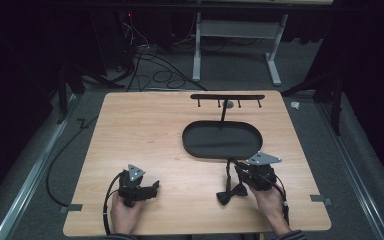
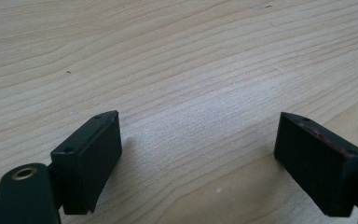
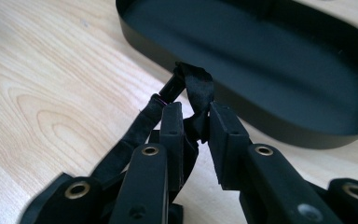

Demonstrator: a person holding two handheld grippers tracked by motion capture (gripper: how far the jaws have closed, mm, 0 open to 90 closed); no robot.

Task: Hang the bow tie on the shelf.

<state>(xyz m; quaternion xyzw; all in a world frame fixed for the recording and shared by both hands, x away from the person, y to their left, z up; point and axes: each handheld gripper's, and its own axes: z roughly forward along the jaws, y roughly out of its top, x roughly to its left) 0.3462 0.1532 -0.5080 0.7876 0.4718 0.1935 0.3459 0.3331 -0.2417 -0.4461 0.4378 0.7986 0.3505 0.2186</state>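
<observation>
A black bow tie [image 1: 231, 194] hangs by its strap below my right gripper [image 1: 236, 169] near the table's front right. In the right gripper view the jaws of this gripper [image 3: 196, 109] are shut on a fold of the black strap [image 3: 196, 84], and more of the strap trails down to the left. Just beyond the jaws lies a black oval tray [image 3: 261, 60]. My left gripper [image 1: 155, 187] rests low at the front left of the table. Its jaws [image 2: 198, 135] stand wide open over bare wood with nothing between them.
The oval tray [image 1: 222, 140] sits right of the table's middle, with a black post and a hook bar [image 1: 227, 97] rising behind it. The wooden table [image 1: 145, 130] is bare on its left half. Cables and a stand's legs lie on the floor beyond.
</observation>
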